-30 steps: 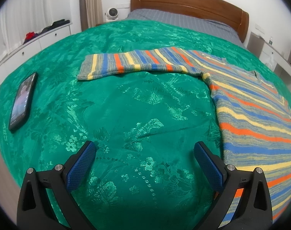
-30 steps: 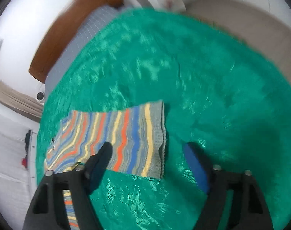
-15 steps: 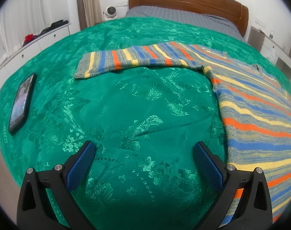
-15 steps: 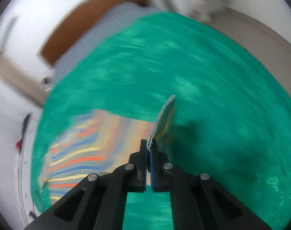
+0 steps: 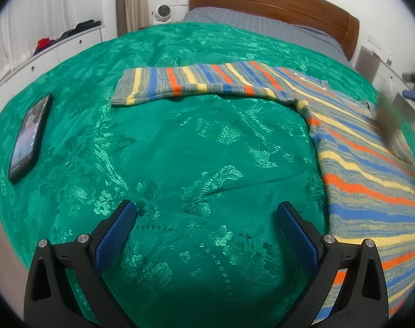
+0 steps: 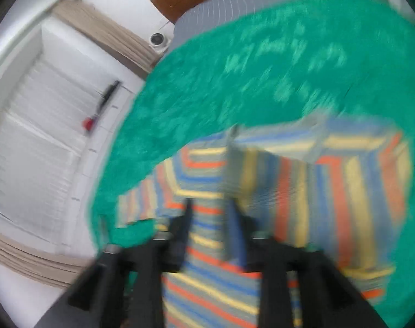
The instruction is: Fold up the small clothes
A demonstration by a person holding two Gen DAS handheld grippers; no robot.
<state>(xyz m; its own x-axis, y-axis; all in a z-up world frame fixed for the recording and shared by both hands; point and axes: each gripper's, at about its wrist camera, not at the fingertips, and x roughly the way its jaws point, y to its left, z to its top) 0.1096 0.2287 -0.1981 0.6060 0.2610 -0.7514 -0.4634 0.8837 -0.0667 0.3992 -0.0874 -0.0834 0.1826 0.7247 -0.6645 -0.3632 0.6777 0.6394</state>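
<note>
A striped knit sweater (image 5: 357, 147) lies on the green bedspread (image 5: 196, 147), its left sleeve (image 5: 185, 84) stretched out flat toward the left. My left gripper (image 5: 204, 218) is open and empty, low over the bedspread, left of the sweater's body. In the blurred right wrist view, my right gripper (image 6: 210, 216) hovers over the sweater's body (image 6: 207, 259), its fingers partly apart. The right sleeve (image 6: 330, 177) lies folded across the body, its cuff edge (image 6: 229, 164) by the right finger. The right gripper also shows blurred in the left wrist view (image 5: 412, 93).
A black phone (image 5: 29, 136) lies on the bedspread at the left. A wooden headboard (image 5: 275, 2) and grey pillow area are at the far end. White drawers (image 5: 57, 46) with clothes on top stand along the left wall.
The right gripper, shut on the right sleeve's cuff half a second ago, carried it over the sweater's body and its fingers have parted. The left gripper barely moved.
</note>
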